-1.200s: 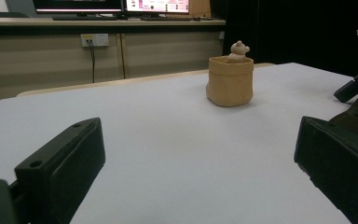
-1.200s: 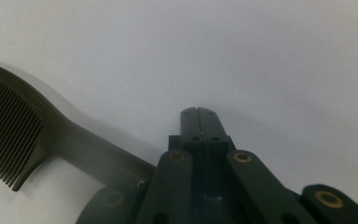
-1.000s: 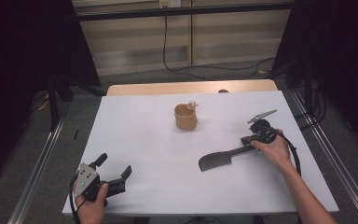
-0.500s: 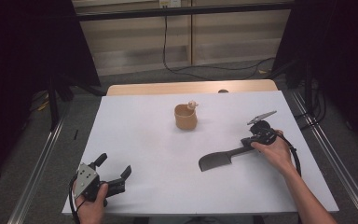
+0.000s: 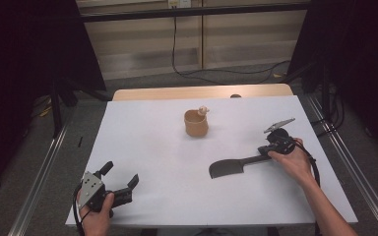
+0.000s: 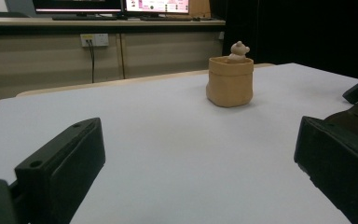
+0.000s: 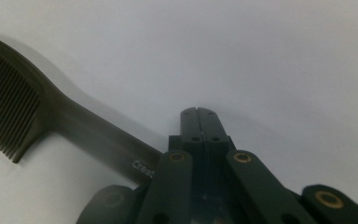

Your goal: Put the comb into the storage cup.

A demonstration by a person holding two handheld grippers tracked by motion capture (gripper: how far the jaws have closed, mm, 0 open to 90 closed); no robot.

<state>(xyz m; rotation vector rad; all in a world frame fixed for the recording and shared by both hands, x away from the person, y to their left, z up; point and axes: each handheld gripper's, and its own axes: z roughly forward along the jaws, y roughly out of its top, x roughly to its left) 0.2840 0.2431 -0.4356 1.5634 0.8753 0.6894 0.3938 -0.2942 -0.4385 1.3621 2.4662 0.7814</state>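
A black comb (image 5: 229,168) (image 7: 14,107) lies flat on the white table (image 5: 147,132), its handle running right toward my right gripper (image 5: 263,152) (image 7: 198,112). That gripper is shut, its tips pressed together with nothing between them, and the comb's handle passes under its left side. My left gripper (image 5: 120,173) (image 6: 200,140) rests at the near left corner, open wide with only bare table between its jaws. A tan pot (image 5: 196,124) (image 6: 230,81) with a small bear figure (image 5: 203,110) (image 6: 237,49) peeking out stands mid-table toward the back.
A wooden tabletop edge (image 5: 202,92) shows behind the white sheet. Metal rails (image 5: 347,162) run along both sides of the table, and a cable (image 5: 177,54) trails across the floor beyond. Bare white surface lies between the two grippers.
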